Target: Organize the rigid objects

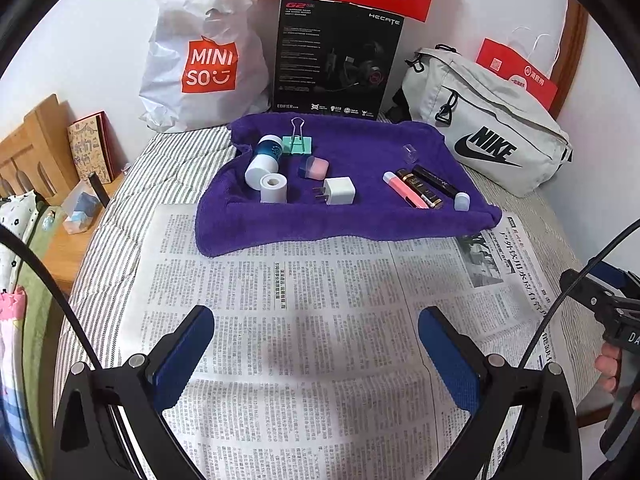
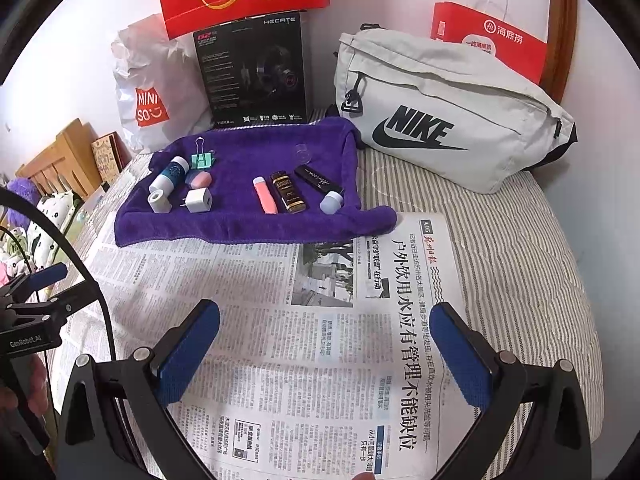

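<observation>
The rigid objects all lie on the purple towel [image 1: 344, 216], which is spread over the far edge of the newspaper [image 1: 320, 320]. Toward the towel's left end sit a blue-and-white bottle [image 1: 265, 156] on its side, a white tape roll [image 1: 273, 189] touching the bottle's near end, a green binder clip [image 1: 297, 142] just behind, a pink-capped eraser-like block [image 1: 314, 168] and a white charger plug [image 1: 338, 191]. Toward its right end lie a pink tube [image 1: 404, 190], a gold-and-black tube [image 1: 418, 188] pressed against it, a black stick [image 1: 434, 179], a small white cap [image 1: 462, 201] at the near right corner, and a clear cap [image 1: 410, 153] further back.

The left gripper [image 1: 316, 352] hangs over the newspaper, well short of the towel, its jaws spread wide and holding nothing. The right gripper [image 2: 328, 352] does the same in its own view, wide and bare.

My judgement is that the risks lie in the towel and the crowding. The cloth is soft and rumpled, so a finger pressing down may drag a fold and shift several pieces at once. The bottle and the tubes are round and lying flat, likely to roll away if nudged. The pink and gold tubes touch, so wide jaws could catch both. The clear cap is hard to see and easily knocked
</observation>
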`<state>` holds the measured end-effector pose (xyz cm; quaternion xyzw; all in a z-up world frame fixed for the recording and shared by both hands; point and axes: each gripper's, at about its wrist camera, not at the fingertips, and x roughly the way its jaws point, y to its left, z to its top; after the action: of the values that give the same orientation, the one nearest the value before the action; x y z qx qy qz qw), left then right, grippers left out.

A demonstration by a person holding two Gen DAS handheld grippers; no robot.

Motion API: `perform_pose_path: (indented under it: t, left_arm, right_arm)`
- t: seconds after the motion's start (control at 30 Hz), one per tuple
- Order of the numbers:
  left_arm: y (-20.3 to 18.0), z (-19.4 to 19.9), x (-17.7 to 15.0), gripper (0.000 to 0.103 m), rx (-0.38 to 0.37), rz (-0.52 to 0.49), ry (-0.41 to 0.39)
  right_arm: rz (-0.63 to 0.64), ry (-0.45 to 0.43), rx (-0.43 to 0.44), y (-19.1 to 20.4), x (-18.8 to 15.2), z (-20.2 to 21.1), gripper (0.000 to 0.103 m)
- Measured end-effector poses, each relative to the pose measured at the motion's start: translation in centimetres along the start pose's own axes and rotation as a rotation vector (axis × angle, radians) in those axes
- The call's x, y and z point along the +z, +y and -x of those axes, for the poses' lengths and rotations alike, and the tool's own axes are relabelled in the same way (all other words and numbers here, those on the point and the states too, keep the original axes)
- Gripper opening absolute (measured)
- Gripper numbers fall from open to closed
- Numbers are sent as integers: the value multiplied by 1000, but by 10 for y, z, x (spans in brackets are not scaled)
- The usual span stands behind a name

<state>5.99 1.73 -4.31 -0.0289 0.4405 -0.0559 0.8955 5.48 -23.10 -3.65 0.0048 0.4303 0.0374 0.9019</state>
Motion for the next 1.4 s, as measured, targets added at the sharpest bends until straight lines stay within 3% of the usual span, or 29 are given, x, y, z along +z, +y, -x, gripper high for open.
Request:
perform_pose_path:
  t: [1.4]
  left_arm:
    - [-3,9,7,103,4,-9,-16]
  right_arm:
    - [9,-16,-11,-1,1,8,103]
